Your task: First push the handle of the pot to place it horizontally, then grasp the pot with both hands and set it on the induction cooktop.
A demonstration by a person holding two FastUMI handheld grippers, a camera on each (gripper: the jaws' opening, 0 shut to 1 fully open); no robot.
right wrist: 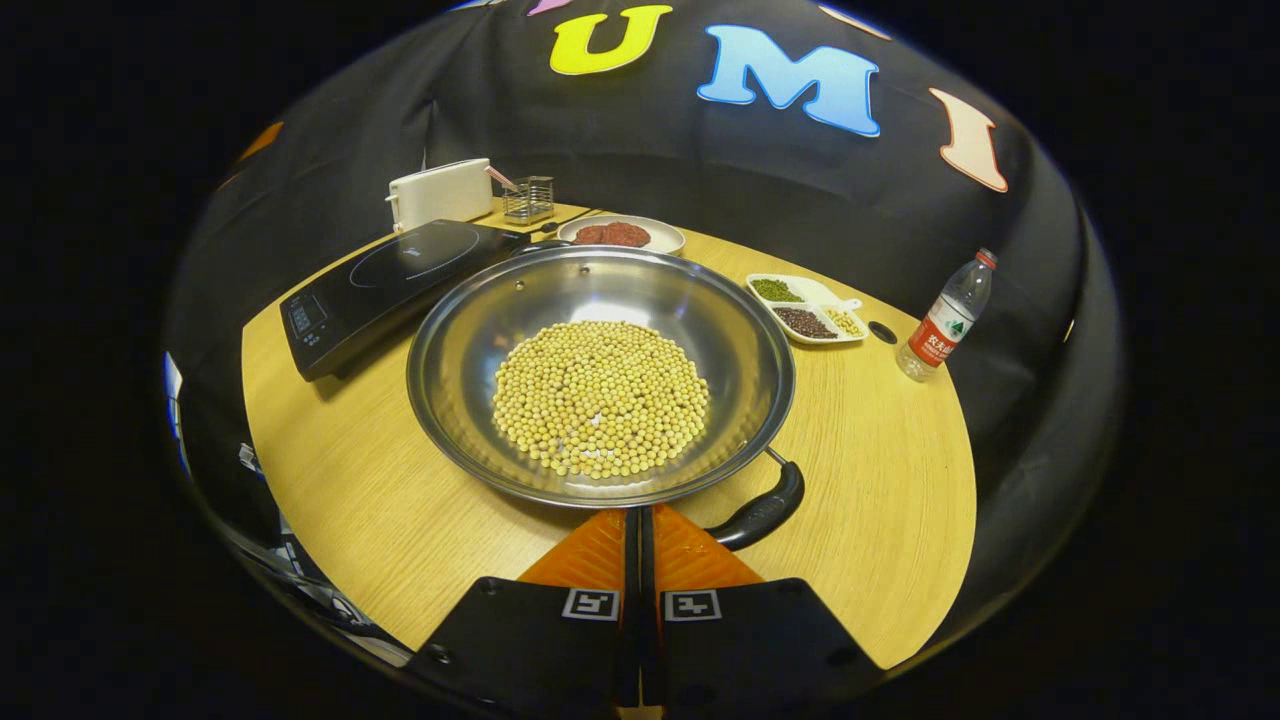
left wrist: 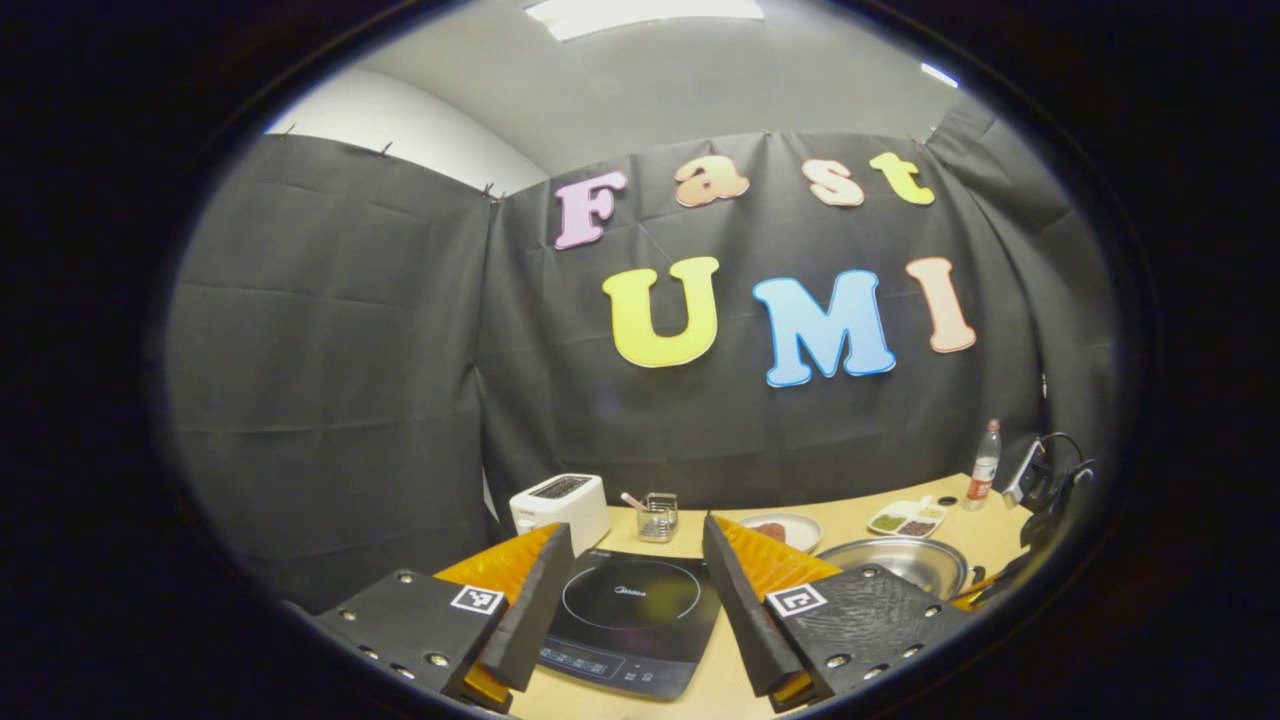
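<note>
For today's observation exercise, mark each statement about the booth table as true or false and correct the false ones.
1. The pot holds pale round beans. True.
2. The pot sits on the induction cooktop. False: it rests on the wooden table, beside the cooktop.
3. The right gripper has its fingers wide apart. False: they are closed together, near the pot's rim.
4. The left gripper is open. True.
5. A water bottle lies on its side. False: it stands upright.
6. A white toaster stands behind the cooktop. True.
</note>
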